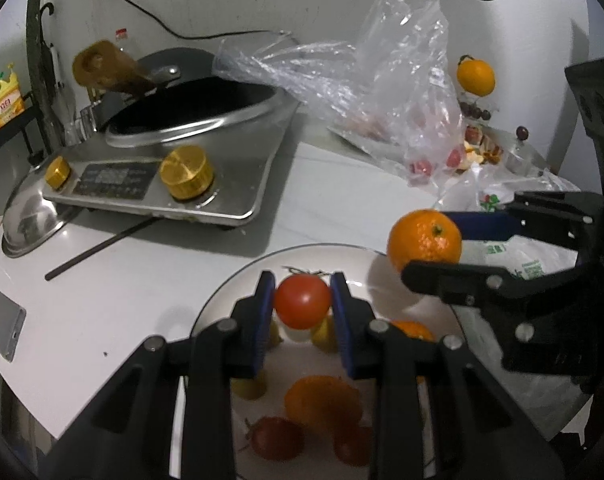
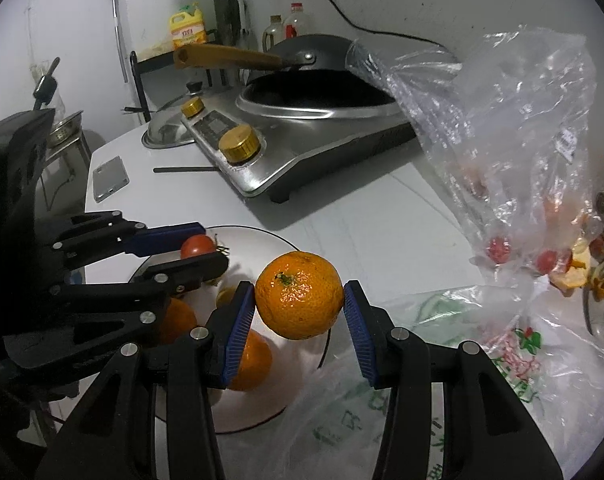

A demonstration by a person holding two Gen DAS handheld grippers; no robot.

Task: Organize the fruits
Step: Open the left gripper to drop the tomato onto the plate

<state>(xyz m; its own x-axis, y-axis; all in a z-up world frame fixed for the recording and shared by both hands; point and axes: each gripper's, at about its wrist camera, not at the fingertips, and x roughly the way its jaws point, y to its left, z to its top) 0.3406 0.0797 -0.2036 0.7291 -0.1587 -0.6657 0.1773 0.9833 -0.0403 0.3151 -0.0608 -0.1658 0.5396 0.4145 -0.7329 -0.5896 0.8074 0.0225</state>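
The tomato, red, smooth and round with a green stalk on top, sits pinched between the blue ribbed pads of the left gripper, held above the white plate. The orange, dimpled and glossy with a small green stem scar, is clamped the same way in the right gripper, whose jaws stand wider to fit it; it hangs over the plate's near edge. Both grippers tilt downward toward the plate, side by side, black arms with silver rivets. On the plate lie more oranges, small tomatoes and yellowish fruit, blurred beneath the fingers. The plate rests on a white countertop. Beyond it stand a steel cooker with two brass-coloured knobs and a dark wok, and a crumpled clear plastic bag with small red fruit inside.
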